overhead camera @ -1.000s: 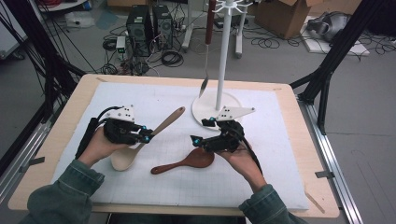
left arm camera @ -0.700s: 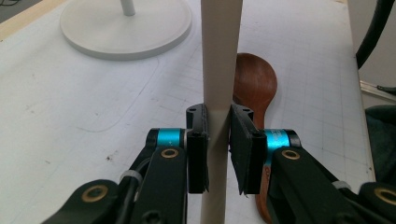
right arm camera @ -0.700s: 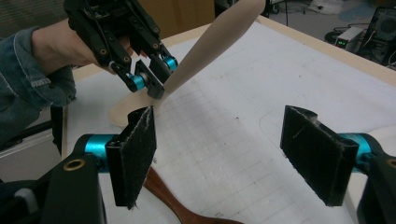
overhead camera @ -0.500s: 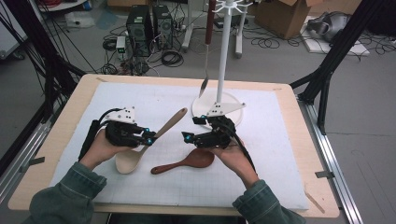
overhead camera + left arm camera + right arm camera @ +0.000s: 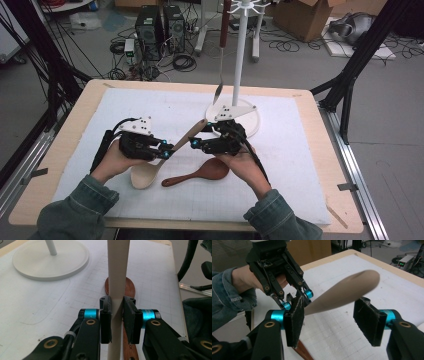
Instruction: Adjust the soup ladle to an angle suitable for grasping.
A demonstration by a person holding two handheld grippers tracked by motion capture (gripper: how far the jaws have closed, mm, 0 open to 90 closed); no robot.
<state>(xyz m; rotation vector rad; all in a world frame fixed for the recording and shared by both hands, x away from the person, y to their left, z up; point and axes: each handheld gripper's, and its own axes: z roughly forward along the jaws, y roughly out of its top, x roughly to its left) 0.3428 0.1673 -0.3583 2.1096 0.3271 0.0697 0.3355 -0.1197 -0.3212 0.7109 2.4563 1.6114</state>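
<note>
My left tongs (image 5: pixel 167 151) are clamped tight on the pale wooden spoon (image 5: pixel 165 156), low on its handle just above the bowl; in the left gripper view the two pads (image 5: pixel 105 320) press flat against the handle from both sides. The spoon's bowl rests on the white mat (image 5: pixel 100 145) near my left hand (image 5: pixel 114 160), and its long axis climbs from there up and to the far right, so the handle tip hangs in the air in front of my right tongs (image 5: pixel 196 144). Those stand wide open with nothing in them: in the right gripper view the handle tip (image 5: pixel 352 287) floats between the two pads without touching either. So the free end lies straight ahead of the right tongs and a little to the far side, and I judge the right hand (image 5: pixel 240 162) is the one placed to close on it and take the spoon over.

Just near of both tongs a dark brown wooden spoon (image 5: pixel 200 173) lies flat on the surface, bowl to the right, handle pointing left. On the far right stands the white rack (image 5: pixel 239 55) on its round base (image 5: pixel 252 122), with a brown-handled metal spoon (image 5: pixel 222 50) hanging from one hook; there is no container on the surface
</note>
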